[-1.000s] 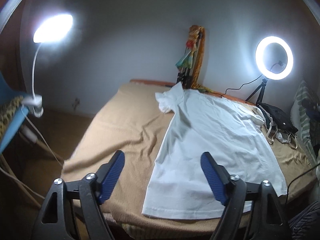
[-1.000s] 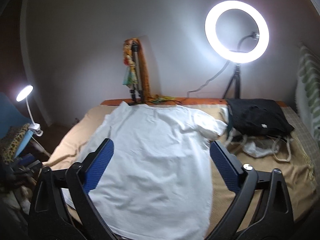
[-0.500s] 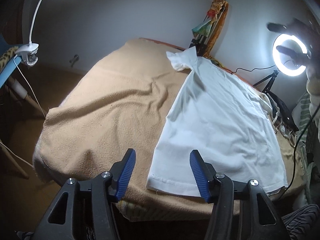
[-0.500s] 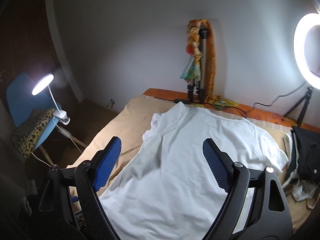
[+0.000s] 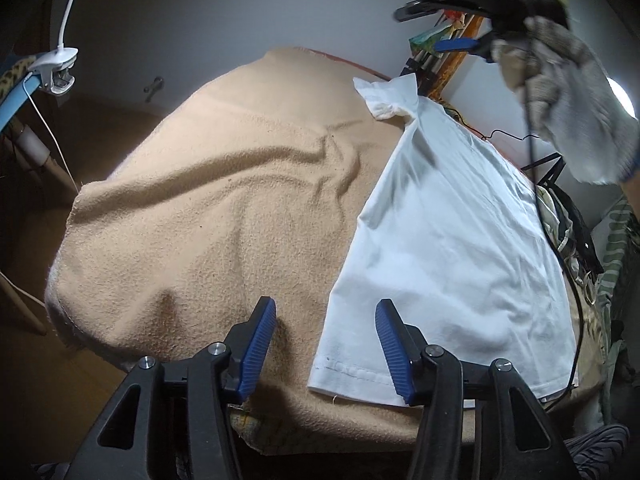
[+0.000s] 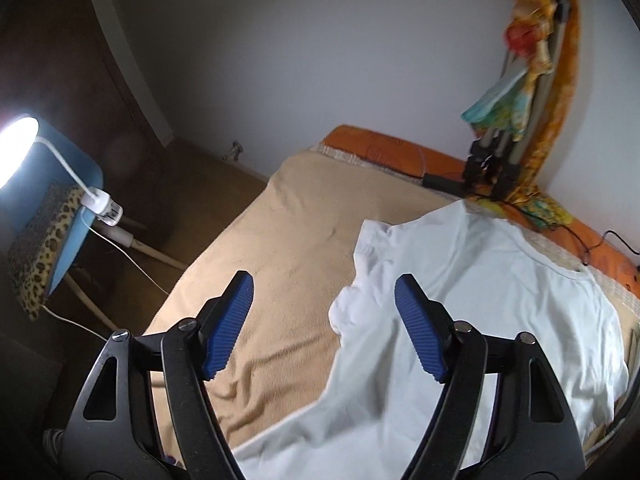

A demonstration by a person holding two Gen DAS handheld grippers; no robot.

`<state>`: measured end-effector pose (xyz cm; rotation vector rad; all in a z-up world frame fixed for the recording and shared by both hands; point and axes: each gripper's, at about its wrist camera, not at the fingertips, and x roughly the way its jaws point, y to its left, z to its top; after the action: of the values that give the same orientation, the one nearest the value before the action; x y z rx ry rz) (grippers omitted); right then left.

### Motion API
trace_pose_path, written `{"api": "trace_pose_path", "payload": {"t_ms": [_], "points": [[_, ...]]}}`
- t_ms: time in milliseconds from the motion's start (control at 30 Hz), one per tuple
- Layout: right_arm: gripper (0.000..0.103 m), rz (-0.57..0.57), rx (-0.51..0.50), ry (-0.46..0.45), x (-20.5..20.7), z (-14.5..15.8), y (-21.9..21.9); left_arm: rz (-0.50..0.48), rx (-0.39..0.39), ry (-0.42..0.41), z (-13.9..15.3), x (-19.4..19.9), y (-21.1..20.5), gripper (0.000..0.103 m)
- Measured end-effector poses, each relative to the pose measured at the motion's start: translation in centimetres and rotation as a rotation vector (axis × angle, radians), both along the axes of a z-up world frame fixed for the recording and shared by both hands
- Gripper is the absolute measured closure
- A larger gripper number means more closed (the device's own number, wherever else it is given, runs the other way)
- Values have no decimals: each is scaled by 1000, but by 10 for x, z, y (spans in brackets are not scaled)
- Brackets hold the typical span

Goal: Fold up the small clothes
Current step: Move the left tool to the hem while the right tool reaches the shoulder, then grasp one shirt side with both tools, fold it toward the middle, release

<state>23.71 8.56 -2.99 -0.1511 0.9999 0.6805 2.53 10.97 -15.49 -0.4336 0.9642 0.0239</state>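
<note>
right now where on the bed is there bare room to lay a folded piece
The tan blanket lies bare from the white t-shirt across to the edge by the clip lamp. The opposite side is crowded with a dark bag and straps.

The white T-shirt (image 6: 460, 320) is cut off at the right edge; the gloved hand (image 5: 560, 92) is blurred.

t-shirt (image 5: 452, 240) on blanket (image 5: 224, 216), lamp (image 6: 16, 148) left of bed
</note>
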Motion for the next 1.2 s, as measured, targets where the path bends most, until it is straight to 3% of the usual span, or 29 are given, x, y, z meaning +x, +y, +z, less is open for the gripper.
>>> {"api": "trace_pose_path", "payload": {"t_ms": [233, 367, 533, 733, 833, 967, 1067, 1200], "points": [[40, -41, -58, 87, 53, -53, 39, 11, -40, 12, -6, 2, 7, 55], [40, -67, -114, 99, 80, -78, 51, 8, -48, 10, -7, 4, 6, 59], [48, -109, -168, 121, 107, -101, 56, -10, -24, 8, -8, 10, -2, 66], [55, -81, -261, 126, 109, -123, 64, -29, 23, 3, -8, 11, -8, 75], [64, -78, -268, 104, 107, -122, 65, -14, 9, 4, -9, 11, -3, 86], [95, -80, -280, 99, 105, -116, 60, -3, -51, 2, -12, 9, 5, 103], [97, -81, -237, 105, 111, -109, 58, -7, -59, -11, -10, 4, 6, 103], [98, -103, -50, 123, 121, -80, 40, 3, -106, -63, 1, -7, 14, 103]]}}
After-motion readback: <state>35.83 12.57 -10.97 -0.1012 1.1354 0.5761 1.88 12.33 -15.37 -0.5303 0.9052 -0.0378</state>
